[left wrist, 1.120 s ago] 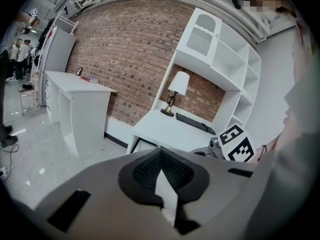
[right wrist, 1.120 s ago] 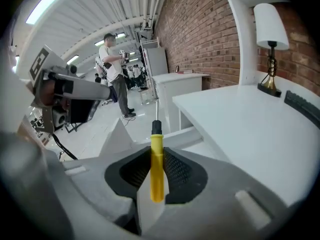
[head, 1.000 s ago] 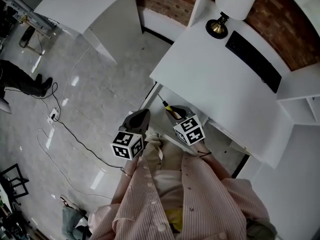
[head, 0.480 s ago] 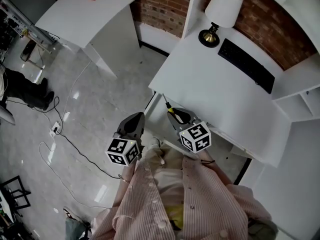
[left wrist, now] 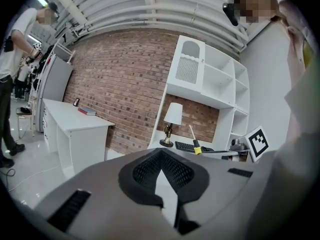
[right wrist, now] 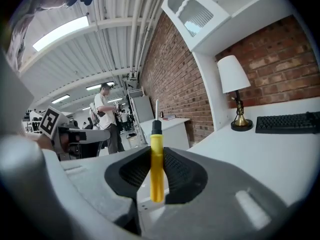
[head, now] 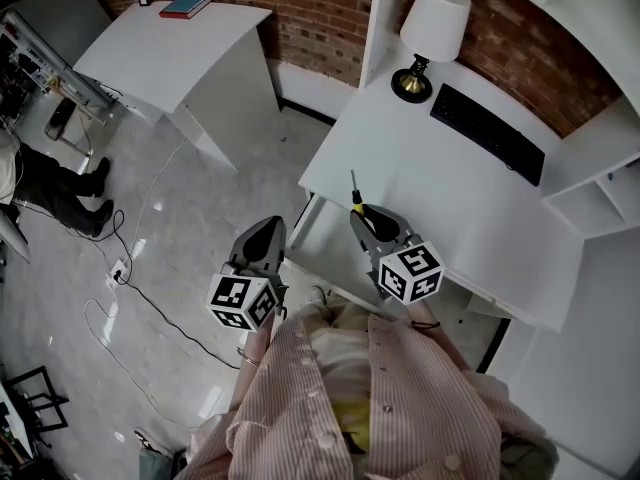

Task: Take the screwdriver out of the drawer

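The right hand-held gripper [head: 364, 218] was clenched on the screwdriver [right wrist: 156, 166]. Its yellow handle was pinched between the 2 pads, and the shaft poked out past the tips toward the white worktop [head: 440, 183] ahead. The left hand-held gripper [left wrist: 160, 156], alongside it, was clenched on nothing, tips together.

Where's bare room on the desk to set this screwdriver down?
The desk is bare from its near edge, just past the screwdriver, up to the keyboard and the lamp. Only that back strip by the brick wall is crowded.
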